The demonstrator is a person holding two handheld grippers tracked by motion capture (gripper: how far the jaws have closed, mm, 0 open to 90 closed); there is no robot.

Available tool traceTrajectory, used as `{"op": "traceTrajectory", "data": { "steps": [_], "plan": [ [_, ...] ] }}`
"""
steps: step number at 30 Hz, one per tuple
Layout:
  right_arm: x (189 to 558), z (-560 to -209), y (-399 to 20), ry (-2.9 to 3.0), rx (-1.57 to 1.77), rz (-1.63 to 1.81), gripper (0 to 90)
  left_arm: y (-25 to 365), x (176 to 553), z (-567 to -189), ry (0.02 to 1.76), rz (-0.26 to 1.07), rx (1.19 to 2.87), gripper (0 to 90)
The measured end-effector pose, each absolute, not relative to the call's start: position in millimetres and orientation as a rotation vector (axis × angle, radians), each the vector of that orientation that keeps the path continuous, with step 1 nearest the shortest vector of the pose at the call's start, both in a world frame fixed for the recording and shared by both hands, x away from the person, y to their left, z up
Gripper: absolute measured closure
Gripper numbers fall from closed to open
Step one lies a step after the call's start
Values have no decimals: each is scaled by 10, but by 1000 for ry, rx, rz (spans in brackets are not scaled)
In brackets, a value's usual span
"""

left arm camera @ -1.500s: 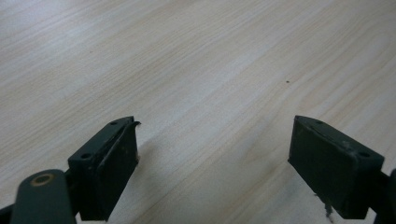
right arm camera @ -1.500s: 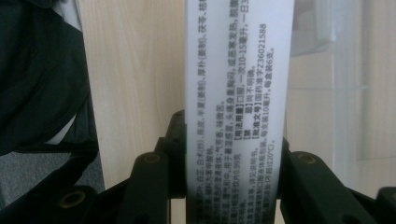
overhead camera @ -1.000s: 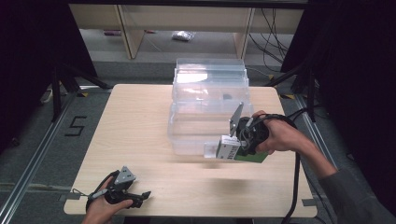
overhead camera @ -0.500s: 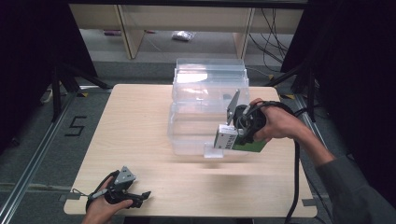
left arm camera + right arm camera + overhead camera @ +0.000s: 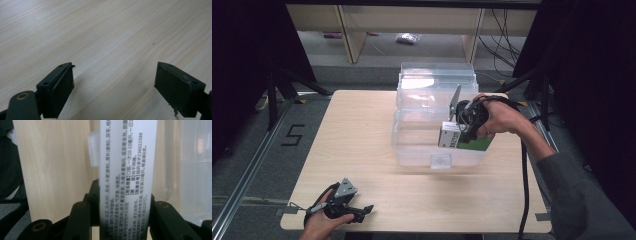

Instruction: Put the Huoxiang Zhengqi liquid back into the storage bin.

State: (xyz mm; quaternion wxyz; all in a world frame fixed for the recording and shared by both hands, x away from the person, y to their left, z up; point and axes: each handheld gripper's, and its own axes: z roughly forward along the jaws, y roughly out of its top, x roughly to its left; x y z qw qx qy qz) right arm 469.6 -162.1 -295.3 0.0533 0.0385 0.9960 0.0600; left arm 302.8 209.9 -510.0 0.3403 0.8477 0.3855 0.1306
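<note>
We see a light wooden table (image 5: 362, 150), grey floor marked "5" (image 5: 292, 135), wooden shelving behind (image 5: 347, 30), dangling black cables (image 5: 502, 25).

We wear a grey sleeve (image 5: 569, 185); both grippers are black, brass-riveted, each topped by a grey three-cornered plate, one trailing a black cable (image 5: 525, 185) beside the sleeve.

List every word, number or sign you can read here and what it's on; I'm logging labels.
"5": black mark on the grey floor left of the table.
"Z36021588": printed on the white side of the box held in the right gripper.
"10-15": same side, in the dosage line.
"10" and "6": same side, in the line below.
The other Chinese print on the box is too blurred to quote reliably.
</note>
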Motion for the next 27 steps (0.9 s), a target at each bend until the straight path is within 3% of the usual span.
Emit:
{"op": "traceTrajectory", "data": {
  "steps": [27],
  "plan": [
    [5160,-3283,-1661,3044,153,136,650,2097,3028,-5102,1004,333,2201,151]
  ]
}}
